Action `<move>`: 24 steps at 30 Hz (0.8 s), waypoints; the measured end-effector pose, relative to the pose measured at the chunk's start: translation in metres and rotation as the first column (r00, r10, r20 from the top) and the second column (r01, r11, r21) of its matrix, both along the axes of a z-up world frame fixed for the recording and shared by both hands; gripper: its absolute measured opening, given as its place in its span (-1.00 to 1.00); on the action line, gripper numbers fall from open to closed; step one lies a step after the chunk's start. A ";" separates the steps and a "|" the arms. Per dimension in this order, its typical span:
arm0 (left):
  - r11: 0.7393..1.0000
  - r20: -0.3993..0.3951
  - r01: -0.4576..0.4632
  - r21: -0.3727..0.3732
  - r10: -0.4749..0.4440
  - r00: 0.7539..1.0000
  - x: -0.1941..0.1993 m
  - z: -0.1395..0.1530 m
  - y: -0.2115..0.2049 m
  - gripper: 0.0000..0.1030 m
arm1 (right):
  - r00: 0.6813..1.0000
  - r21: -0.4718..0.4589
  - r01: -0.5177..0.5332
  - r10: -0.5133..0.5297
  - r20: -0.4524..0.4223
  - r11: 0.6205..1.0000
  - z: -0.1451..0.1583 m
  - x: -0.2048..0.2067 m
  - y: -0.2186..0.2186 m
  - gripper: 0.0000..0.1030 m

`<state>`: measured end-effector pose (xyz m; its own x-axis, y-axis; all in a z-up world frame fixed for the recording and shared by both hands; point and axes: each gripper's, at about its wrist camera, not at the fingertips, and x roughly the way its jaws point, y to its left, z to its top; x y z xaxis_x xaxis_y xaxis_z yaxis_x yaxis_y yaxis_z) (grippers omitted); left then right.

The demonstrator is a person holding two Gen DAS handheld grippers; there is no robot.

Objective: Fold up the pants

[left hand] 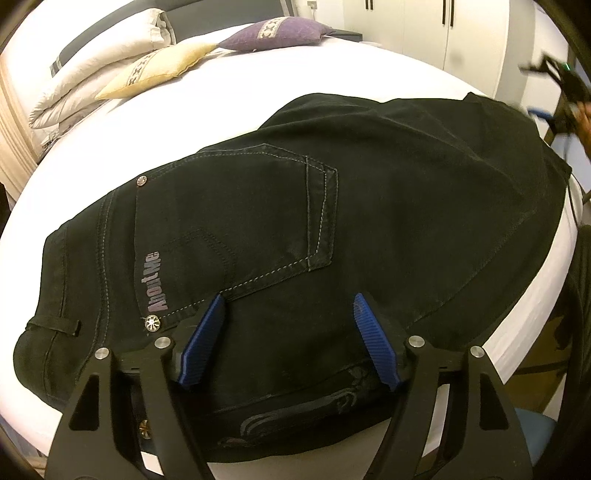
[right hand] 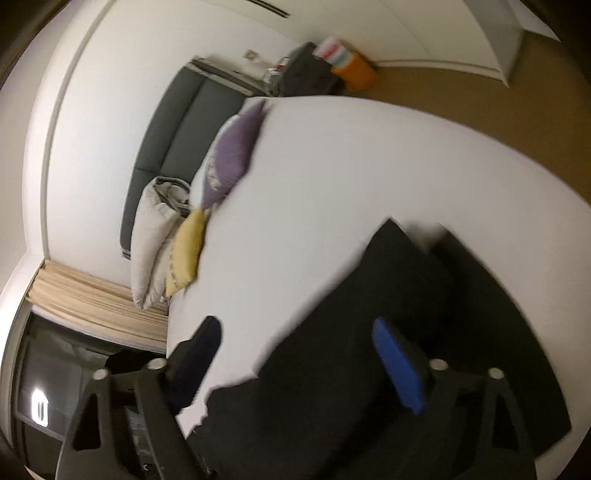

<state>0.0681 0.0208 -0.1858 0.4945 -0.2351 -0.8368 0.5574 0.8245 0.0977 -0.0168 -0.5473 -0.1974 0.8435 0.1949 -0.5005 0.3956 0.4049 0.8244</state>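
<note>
Black pants (left hand: 332, 206) lie spread on the white bed (left hand: 388, 70), back pocket and waistband up. The left tool (left hand: 288, 314) hovers just above them with its blue fingers spread, released. The right wrist view is tilted and smeared; there the right tool (right hand: 295, 332) is also spread, gripping nothing, over the pants' edge. Purple pillow (left hand: 277, 33) and yellow pillow (left hand: 159, 70) sit near the headboard. Pant legs are cut off.

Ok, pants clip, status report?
Left gripper open, over the pants. Right gripper open, empty. Pants flat on bed. No obstruction.
</note>
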 end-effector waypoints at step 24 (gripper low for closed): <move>1.000 -0.015 -0.004 0.024 0.004 1.000 0.002 0.002 -0.007 0.43 | 0.987 -0.231 -0.156 0.161 0.002 0.960 -0.033 -0.022 -0.059 0.27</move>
<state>0.0705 0.0143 -0.1843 0.4826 -0.2126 -0.8497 0.5557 0.8242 0.1094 -0.0390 -0.6059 -0.2301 0.8216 0.2086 -0.5305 0.2952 0.6403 0.7091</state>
